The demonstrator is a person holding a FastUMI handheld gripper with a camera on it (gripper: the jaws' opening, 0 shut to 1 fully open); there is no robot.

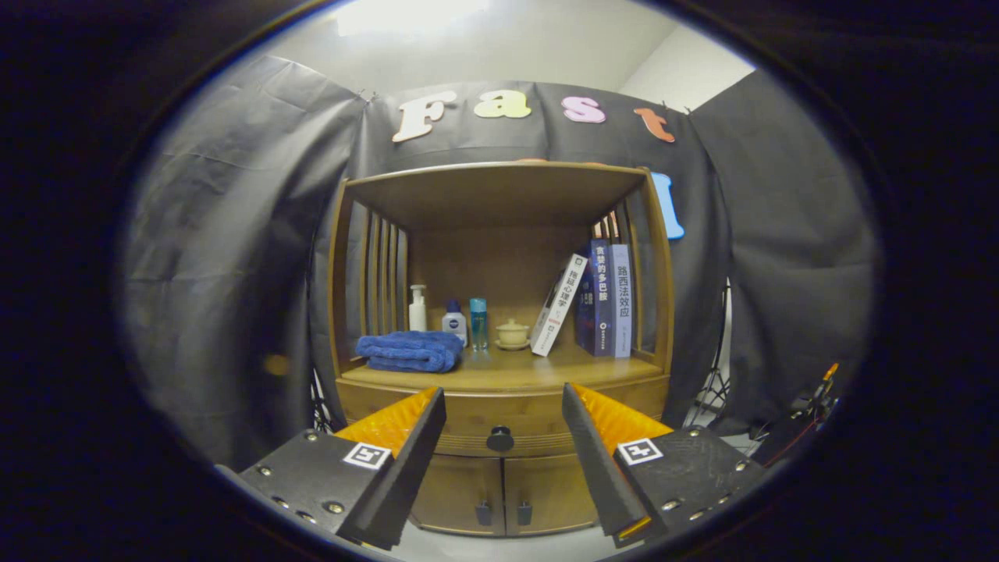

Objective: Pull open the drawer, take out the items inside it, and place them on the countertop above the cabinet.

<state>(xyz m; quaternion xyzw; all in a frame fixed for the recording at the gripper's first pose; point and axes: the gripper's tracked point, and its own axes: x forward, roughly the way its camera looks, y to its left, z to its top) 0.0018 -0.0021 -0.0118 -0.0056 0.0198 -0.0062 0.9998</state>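
A wooden cabinet (499, 375) stands ahead against the booth wall. Its drawer (468, 417) sits closed under the countertop shelf (531, 373), with a round dark knob (499, 439) at its middle. My gripper (503, 406) is open, some way in front of the cabinet. The knob shows in the gap between the two fingers, a little below the tips, with neither finger touching it. The drawer's contents are hidden.
On the countertop lie a folded blue towel (410, 351), three small bottles (454, 318), a small lidded cup (512, 334) and several books (601, 300), one leaning. Two lower doors (503, 496) with small handles sit under the drawer. A tripod (714, 390) stands to the right.
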